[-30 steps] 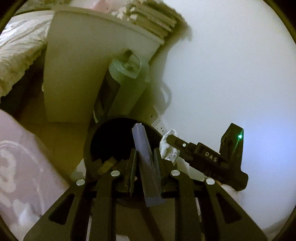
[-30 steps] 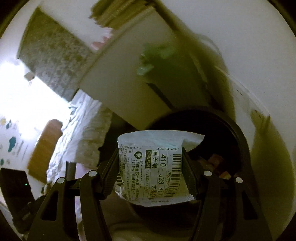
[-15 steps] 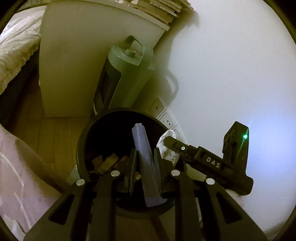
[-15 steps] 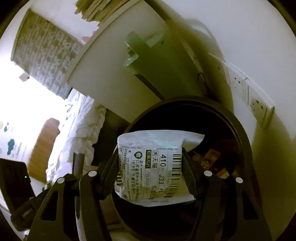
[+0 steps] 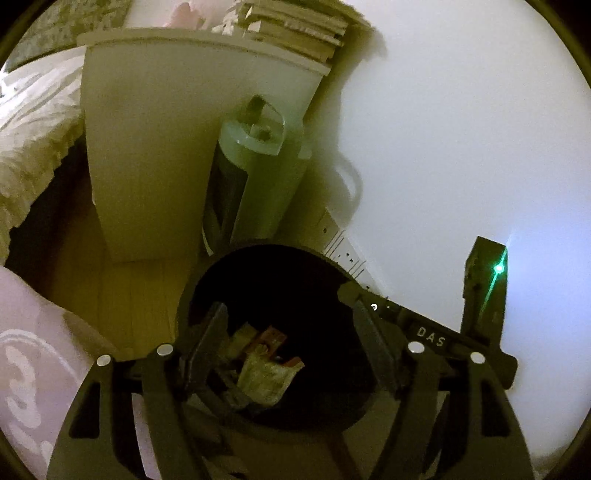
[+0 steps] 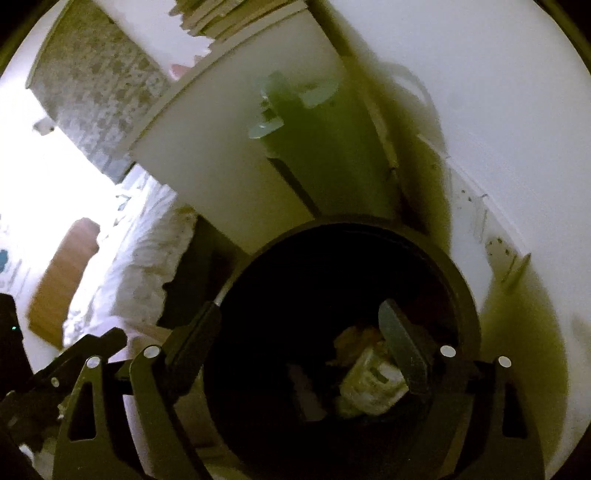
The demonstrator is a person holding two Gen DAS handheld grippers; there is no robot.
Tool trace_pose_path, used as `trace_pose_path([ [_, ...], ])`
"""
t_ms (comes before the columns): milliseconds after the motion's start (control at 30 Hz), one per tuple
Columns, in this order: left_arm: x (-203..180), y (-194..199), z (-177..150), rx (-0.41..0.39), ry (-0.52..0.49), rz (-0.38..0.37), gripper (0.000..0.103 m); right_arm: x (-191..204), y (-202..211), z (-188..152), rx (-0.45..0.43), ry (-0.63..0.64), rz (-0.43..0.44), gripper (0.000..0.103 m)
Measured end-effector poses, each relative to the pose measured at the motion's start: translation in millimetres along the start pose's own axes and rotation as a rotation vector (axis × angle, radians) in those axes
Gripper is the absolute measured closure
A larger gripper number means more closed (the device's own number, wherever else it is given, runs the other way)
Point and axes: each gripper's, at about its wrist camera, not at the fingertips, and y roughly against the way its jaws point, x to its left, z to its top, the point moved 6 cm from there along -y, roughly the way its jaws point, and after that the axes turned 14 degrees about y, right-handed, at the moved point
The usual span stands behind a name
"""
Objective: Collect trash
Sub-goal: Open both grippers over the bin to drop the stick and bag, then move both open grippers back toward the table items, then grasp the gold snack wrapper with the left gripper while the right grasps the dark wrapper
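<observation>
A round black trash bin (image 5: 207,273) stands on the floor by the wall, seen from above in both wrist views. My left gripper (image 5: 286,317) hovers over its mouth, jaws opening, nothing between them. Crumpled wrappers and scraps (image 5: 264,373) lie at the bottom. In the right wrist view my right gripper (image 6: 299,317) also hangs over the bin (image 6: 465,295), jaws opening and empty. A crumpled white packet (image 6: 369,387) lies inside the bin below them. The right gripper's body (image 5: 436,338) shows at the bin's right rim in the left view.
A pale green appliance with a handle (image 5: 255,166) stands behind the bin against a white cabinet (image 5: 155,140) stacked with books (image 5: 295,26). Wall sockets (image 6: 487,221) sit on the white wall to the right. A bed with a ruffled cover (image 5: 33,133) lies at the left.
Both grippers have opened over the bin. The translucent strip has left the left jaws and the labelled white packet has left the right jaws; the packet now lies in the bin.
</observation>
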Motion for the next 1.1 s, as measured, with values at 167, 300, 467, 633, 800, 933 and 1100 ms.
trace_pose_path([
  [167,6,39,-3,-0.051,0.02,-0.007,0.032,39,4,-7,0.013,0.063,0.068,0.016],
  [300,31,83,-12,-0.106,0.056,0.022,0.032,89,7,-14,0.033,0.148,0.135,0.016],
  [467,91,150,-29,-0.189,0.123,0.113,0.032,166,10,-27,0.064,0.28,0.245,0.016],
  [633,175,217,-54,-0.264,0.161,0.269,0.032,251,10,-46,0.127,0.401,0.376,0.016],
  [800,252,262,-84,-0.22,0.101,0.399,0.032,327,5,-60,0.177,0.489,0.458,0.017],
  [933,289,262,-92,-0.135,0.002,0.431,0.032,381,-12,-74,0.224,0.565,0.457,0.019],
  [1100,305,245,-101,-0.034,-0.153,0.421,0.032,409,-60,-94,0.363,0.555,0.37,0.034],
])
